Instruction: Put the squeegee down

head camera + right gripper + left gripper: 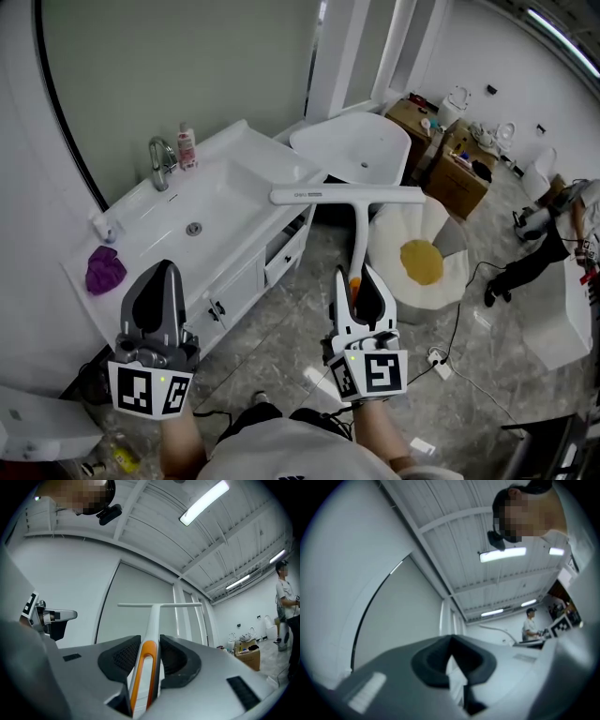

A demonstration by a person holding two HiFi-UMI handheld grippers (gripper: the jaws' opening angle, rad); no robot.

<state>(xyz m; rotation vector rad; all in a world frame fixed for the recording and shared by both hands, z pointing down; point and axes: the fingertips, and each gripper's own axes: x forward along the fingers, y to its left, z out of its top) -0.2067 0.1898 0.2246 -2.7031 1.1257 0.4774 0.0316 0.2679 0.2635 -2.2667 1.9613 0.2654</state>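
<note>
The white T-shaped squeegee sticks out from my right gripper, which is shut on its handle; the blade lies crosswise over the floor by the vanity's corner. In the right gripper view the orange-trimmed handle sits pinched between both black pads, and the blade stands level against the wall. My left gripper hovers in front of the vanity's doors, shut, with nothing in it. The left gripper view shows its pads meeting around no object.
A white vanity with a sink, a faucet, a pink bottle and a purple cloth runs along the left. A white tub, an egg-shaped cushion, boxes and a person lie beyond.
</note>
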